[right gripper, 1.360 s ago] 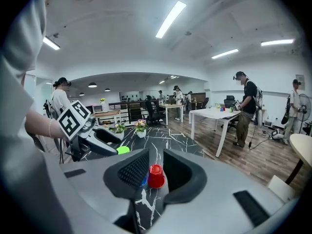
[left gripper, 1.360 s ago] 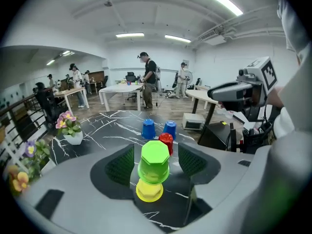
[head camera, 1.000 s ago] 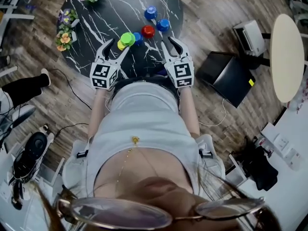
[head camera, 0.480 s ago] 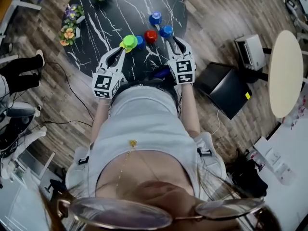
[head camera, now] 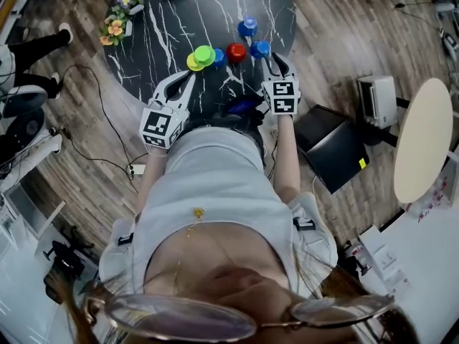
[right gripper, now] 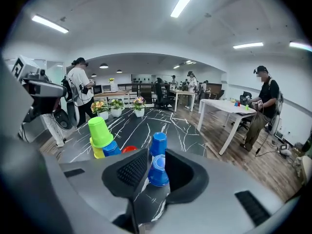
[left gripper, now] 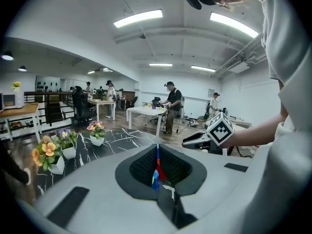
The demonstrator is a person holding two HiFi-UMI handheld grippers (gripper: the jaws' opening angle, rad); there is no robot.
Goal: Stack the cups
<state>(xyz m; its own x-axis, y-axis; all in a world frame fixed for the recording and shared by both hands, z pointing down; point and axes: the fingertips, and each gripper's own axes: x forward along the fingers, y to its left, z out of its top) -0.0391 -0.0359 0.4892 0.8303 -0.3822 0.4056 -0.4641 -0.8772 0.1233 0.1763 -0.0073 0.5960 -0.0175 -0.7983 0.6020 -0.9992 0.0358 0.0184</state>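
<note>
Between the parted jaws of the right gripper [right gripper: 157, 154] stands the nearer blue cup [right gripper: 158, 172], upside down on the black marble tabletop [right gripper: 131, 126]. Whether the right jaw touches it is hard to say. The farther blue cup [right gripper: 158, 144] stands just beyond. The left gripper [left gripper: 157, 147] has its jaws pressed together on nothing, short of the green cup [head camera: 204, 54], which sits tilted on the yellow cup [head camera: 192, 64].
</note>
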